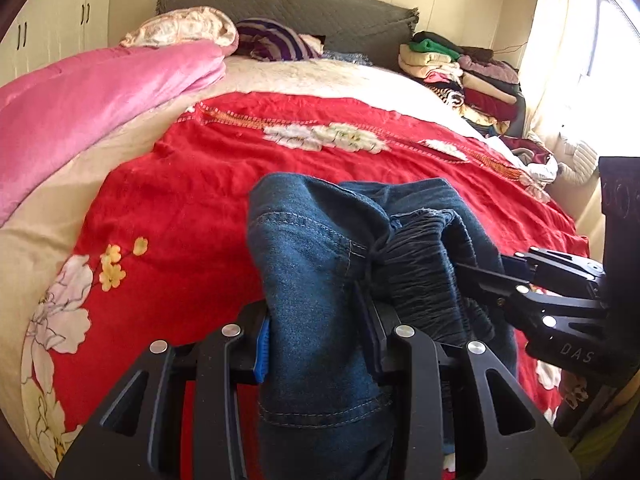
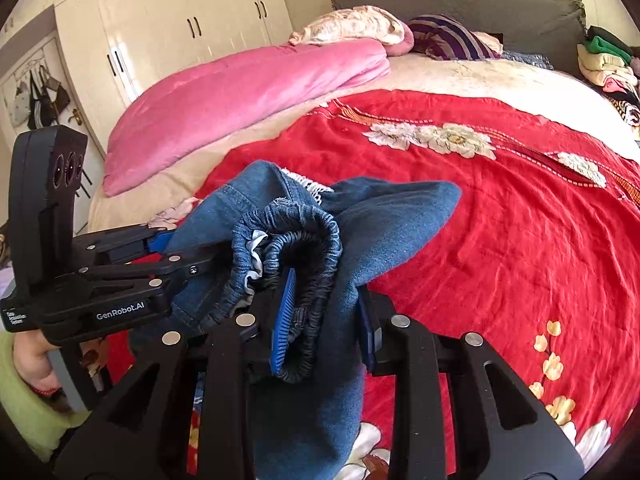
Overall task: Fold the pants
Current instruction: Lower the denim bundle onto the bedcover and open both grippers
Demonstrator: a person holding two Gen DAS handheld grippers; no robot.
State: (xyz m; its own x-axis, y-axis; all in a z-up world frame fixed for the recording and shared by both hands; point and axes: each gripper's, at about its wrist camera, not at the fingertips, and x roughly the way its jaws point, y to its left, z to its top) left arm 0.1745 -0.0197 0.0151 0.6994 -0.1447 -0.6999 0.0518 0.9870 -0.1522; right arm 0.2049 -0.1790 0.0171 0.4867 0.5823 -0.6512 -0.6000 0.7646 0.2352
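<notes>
The left gripper [image 1: 316, 344], black with blue ribbed pads, is closed partway on a thick fold of the dark blue denim pants with a gathered elastic waistband [image 1: 320, 264]; the cloth fills the gap between its jaws and hides its right pad almost wholly. The right gripper [image 2: 326, 320], of the same make, is clamped on the bunched waistband just beside it, its left blue pad in plain sight and its right one half buried in denim. Both hold the pants up off the bed, the legs hanging down out of view below the frames, so how far they reach cannot be told.

Under them lies a red bedspread embroidered with white and yellow flowers [image 1: 208, 184]. To the left rests a folded pink satin quilt [image 1: 88, 96], and at the far end a purple striped pillow [image 1: 276, 42] leans against a grey quilted headboard [image 1: 320, 12]. At the far right stands a stack of folded clothes in mixed colours [image 1: 460, 76], partly cut off in the right wrist view. A hand in a pale green sleeve [image 2: 32, 364] grips the left handle, mostly hidden.
</notes>
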